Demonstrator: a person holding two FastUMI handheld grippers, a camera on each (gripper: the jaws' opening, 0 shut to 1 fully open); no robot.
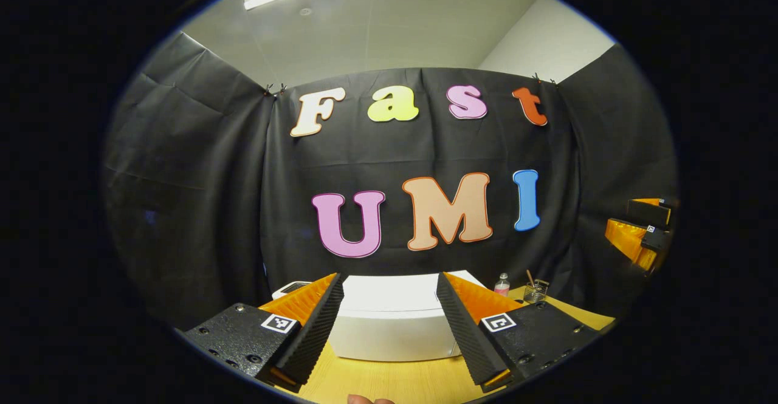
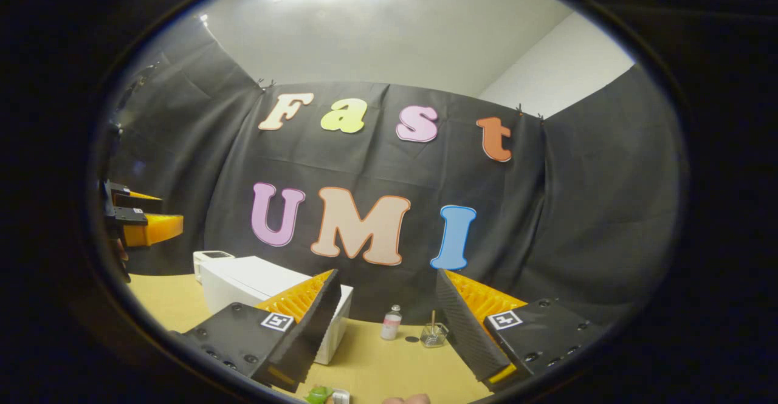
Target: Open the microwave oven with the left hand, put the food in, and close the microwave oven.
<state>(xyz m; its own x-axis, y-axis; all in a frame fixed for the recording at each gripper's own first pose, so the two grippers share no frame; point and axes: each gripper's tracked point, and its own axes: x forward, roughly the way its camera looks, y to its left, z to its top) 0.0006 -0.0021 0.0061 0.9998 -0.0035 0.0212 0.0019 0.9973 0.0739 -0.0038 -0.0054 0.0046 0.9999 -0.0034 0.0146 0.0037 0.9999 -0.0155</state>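
The counter [image 1: 389, 383] carries the white microwave oven [image 1: 392, 322], shut, straight ahead of the left tool [image 1: 389, 322], whose jaws stand apart and empty. It looks rigid and heavy; I judge the door edge the place to pull, though no handle is clear. The right tool [image 2: 386, 325], also apart, hangs nearer a small bottle [image 2: 392, 323] and glass jar [image 2: 434, 334]; the right gripper view catches something green [image 2: 320, 394], possibly the food.

The microwave oven [image 1: 389, 325] has a smooth, slightly glossy white plastic-looking shell. The worktop [image 1: 389, 380] beneath it looks like pale matt wood laminate. Far right, a small clear glass jar [image 2: 434, 335] shines; the booth's cloth wall is matt and creased.
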